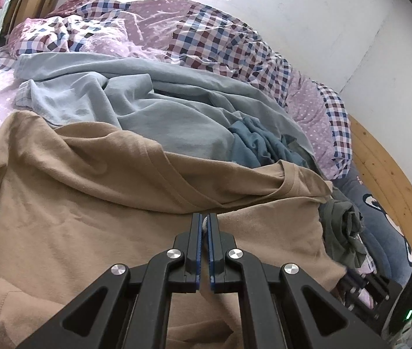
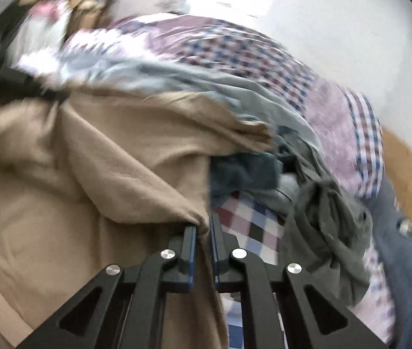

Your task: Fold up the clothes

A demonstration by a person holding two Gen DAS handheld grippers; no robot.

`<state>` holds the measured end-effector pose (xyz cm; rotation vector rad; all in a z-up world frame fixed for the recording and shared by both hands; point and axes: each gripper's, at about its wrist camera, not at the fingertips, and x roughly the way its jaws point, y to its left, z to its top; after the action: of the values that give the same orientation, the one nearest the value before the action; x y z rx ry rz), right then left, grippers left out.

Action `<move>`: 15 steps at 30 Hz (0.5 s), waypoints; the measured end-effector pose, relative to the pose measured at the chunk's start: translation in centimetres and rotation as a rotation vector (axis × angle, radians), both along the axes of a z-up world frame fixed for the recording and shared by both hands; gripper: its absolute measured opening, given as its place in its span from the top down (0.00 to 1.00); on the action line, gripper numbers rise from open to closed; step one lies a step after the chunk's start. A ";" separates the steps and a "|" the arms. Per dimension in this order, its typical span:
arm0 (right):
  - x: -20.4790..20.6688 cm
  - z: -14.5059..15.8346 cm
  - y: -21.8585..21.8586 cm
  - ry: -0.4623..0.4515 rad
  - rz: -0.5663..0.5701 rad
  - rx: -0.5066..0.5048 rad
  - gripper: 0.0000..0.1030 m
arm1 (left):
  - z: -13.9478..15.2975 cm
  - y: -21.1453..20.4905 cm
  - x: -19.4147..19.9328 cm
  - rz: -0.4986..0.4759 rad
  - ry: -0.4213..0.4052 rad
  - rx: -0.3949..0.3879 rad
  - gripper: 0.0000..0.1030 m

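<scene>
A tan shirt (image 1: 89,203) lies spread over the bed in front of me; it also fills the left of the right wrist view (image 2: 74,174). My left gripper (image 1: 205,221) is shut over the tan shirt, with a bit of whitish cloth between its tips. My right gripper (image 2: 203,226) is shut on the tan shirt's right edge, and the cloth bunches between its fingers. The right gripper also shows at the lower right of the left wrist view (image 1: 380,290). The right wrist view is blurred.
A light blue garment (image 1: 147,99) lies behind the tan shirt. A teal garment (image 1: 264,145) and a crumpled grey-green garment (image 1: 345,232) lie to the right. The bed has a plaid and purple quilt (image 1: 206,35). A wooden bed frame (image 1: 386,168) and white wall bound the right.
</scene>
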<state>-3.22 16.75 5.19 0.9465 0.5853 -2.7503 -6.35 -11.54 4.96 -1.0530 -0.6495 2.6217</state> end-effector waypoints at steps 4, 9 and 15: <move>-1.9 -0.1 4.8 -0.080 -0.167 -0.142 0.94 | 0.3 0.5 0.1 -0.023 0.002 -0.001 0.97; -2.8 -1.6 5.8 -0.185 -0.181 -0.174 0.93 | 0.9 0.3 0.1 -0.028 -0.007 -0.006 0.69; -3.0 -2.6 5.7 -0.243 -0.170 -0.146 0.88 | 3.9 -3.0 1.4 0.032 0.072 0.054 0.35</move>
<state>-6.26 22.46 2.56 1.3221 0.2707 -2.7147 -4.98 -14.56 8.82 -0.9357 -0.7220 2.6397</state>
